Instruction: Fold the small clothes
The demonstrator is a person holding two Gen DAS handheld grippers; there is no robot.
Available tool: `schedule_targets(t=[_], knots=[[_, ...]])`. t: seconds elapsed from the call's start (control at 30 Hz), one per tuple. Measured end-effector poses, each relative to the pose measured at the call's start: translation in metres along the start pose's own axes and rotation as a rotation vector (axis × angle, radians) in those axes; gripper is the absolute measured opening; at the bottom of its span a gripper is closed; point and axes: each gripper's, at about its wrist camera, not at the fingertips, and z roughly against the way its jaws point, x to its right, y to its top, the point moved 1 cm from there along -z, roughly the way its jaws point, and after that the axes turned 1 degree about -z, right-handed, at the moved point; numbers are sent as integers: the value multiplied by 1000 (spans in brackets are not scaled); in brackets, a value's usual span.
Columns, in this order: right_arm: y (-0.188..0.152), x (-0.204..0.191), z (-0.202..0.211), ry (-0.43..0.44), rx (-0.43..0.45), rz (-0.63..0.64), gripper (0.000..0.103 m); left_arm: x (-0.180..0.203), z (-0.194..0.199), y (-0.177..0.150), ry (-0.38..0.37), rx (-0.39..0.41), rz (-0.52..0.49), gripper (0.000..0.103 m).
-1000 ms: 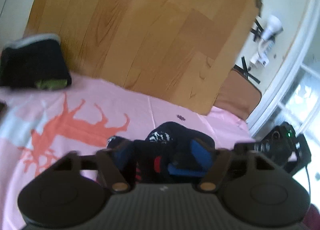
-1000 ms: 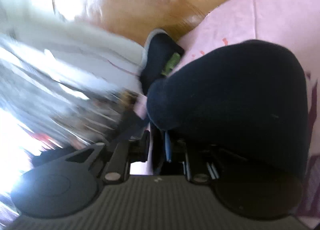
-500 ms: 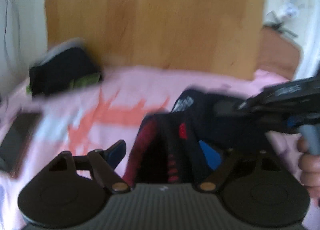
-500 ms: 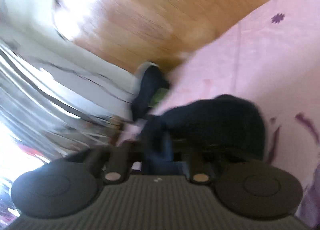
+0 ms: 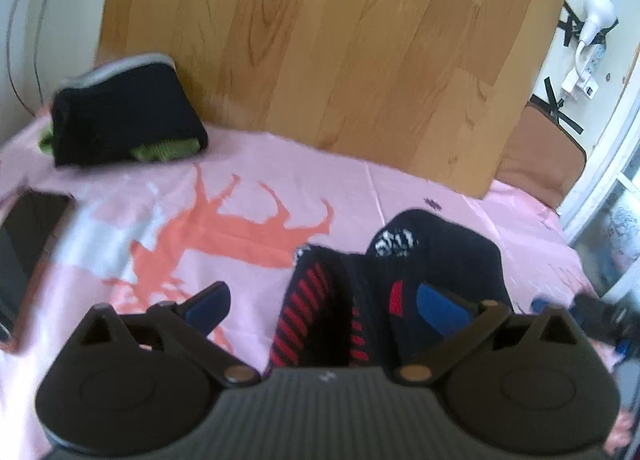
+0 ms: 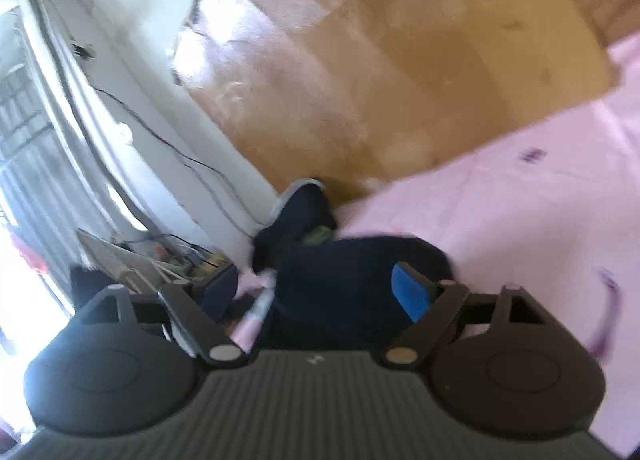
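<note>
I have both the left tool [image 5: 326,310] and right tool [image 6: 320,292] spread wide around the dark socks [image 5: 396,284] bunched on the pink bed sheet [image 5: 248,172], so I judge 1 fold finished and tidying next.

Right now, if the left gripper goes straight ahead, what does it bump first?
Most likely the dark sock with red stripes, lying between the open jaws of the left gripper on the pink sheet. Depth is hard to judge.
</note>
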Motion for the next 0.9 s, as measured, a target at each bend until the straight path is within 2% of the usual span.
schedule_targets(t=[0.13, 0.23, 0.3, 0.47, 0.57, 0.9], knots=[[-17, 31, -3, -100, -64, -72, 86, -5, -19, -5, -30, -84, 45, 103], [-23, 44, -16, -108, -95, -137, 86, -3, -29, -11, -25, -115, 47, 103], [-23, 43, -28, -111, -113, -121, 86, -1, -33, -13, -12, -118, 53, 103], [-21, 34, -58, -94, -124, -45, 90, 13, -30, -20, 65, -52, -28, 103], [-23, 33, -57, -88, -124, -25, 91, 18, -27, -24, 87, -14, -65, 103], [-25, 32, -56, -82, -125, -5, 91, 12, -26, -28, 60, -3, -39, 103]])
